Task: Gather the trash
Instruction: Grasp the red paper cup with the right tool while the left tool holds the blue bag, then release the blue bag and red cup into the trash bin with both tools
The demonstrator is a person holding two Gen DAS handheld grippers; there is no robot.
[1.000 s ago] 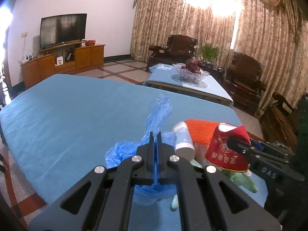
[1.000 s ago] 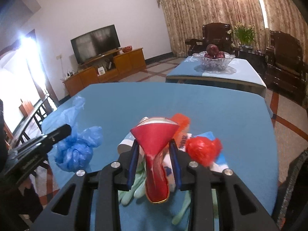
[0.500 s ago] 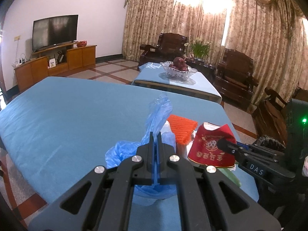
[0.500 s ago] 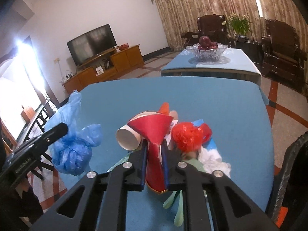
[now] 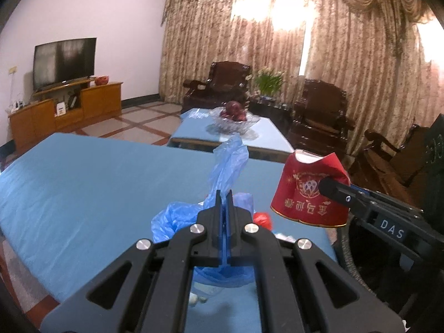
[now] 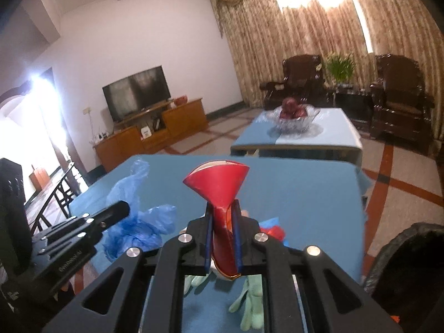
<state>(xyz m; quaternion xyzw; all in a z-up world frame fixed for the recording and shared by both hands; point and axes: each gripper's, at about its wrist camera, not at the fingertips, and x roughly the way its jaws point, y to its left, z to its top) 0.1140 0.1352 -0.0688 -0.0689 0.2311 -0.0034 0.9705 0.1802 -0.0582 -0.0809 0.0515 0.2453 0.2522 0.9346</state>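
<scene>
My left gripper (image 5: 224,197) is shut on a crumpled blue plastic bag (image 5: 227,166) and holds it above the blue table (image 5: 83,183). The bag also shows in the right wrist view (image 6: 138,222). My right gripper (image 6: 223,213) is shut on a squashed red paper cup (image 6: 219,183), lifted off the table; the cup shows at the right of the left wrist view (image 5: 310,191). Below lie a red crumpled wrapper (image 6: 273,231) and a pale green glove (image 6: 249,302).
A black-lined trash bin (image 6: 410,266) stands off the table's right edge. Beyond are a low table with a glass fruit bowl (image 6: 294,116), dark wooden armchairs (image 6: 399,111), a TV cabinet (image 6: 149,136) and dining chairs (image 6: 61,188) at left.
Both grippers have risen with their loads. The red cup has left the pile on the table and moved right, toward the bin. The white roll and orange piece have dropped out of view.
</scene>
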